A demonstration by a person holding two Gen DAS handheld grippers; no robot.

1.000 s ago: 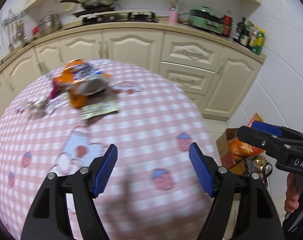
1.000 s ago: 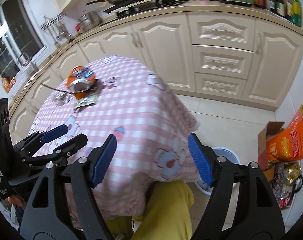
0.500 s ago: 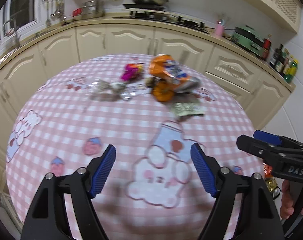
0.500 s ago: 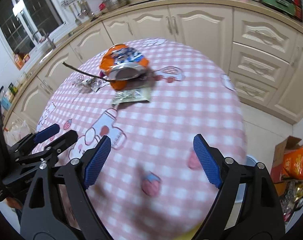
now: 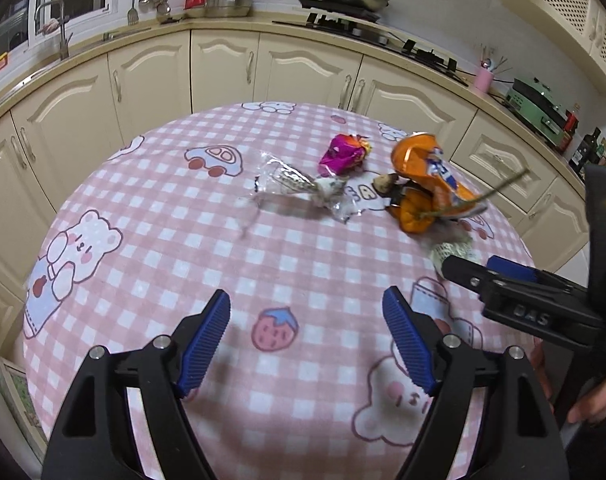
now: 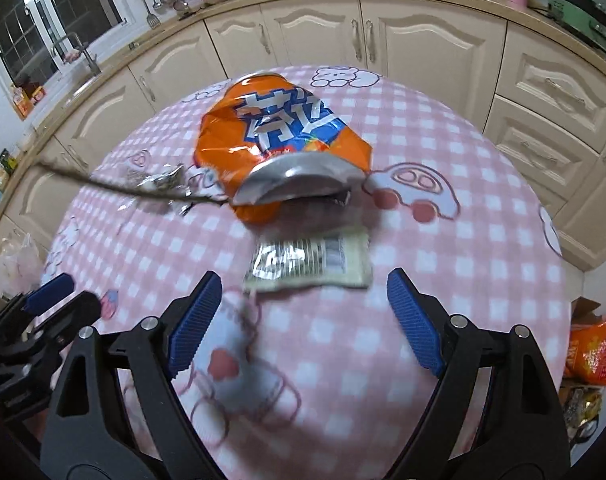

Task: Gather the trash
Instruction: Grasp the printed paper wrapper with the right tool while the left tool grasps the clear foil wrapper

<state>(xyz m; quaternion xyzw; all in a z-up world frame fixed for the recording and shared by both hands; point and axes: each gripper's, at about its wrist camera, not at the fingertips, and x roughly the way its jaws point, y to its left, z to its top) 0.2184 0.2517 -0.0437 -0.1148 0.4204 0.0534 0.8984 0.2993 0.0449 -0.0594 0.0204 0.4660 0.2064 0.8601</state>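
I kept both grippers released and empty above the tabletop [image 5: 151,216], because nothing was picked yet. The right gripper [image 6: 299,312] had its fingers spread wide in front of the flat silver wrapper [image 6: 309,258], which lay just beside the crushed orange can [image 6: 279,136], so I judged it the easiest first grasp. The left gripper [image 5: 307,340] hovered well apart from the clear wrapper [image 5: 299,190] and the purple wrapper [image 5: 343,154]. A thin twig [image 6: 115,188] leaned against the can and could snag.
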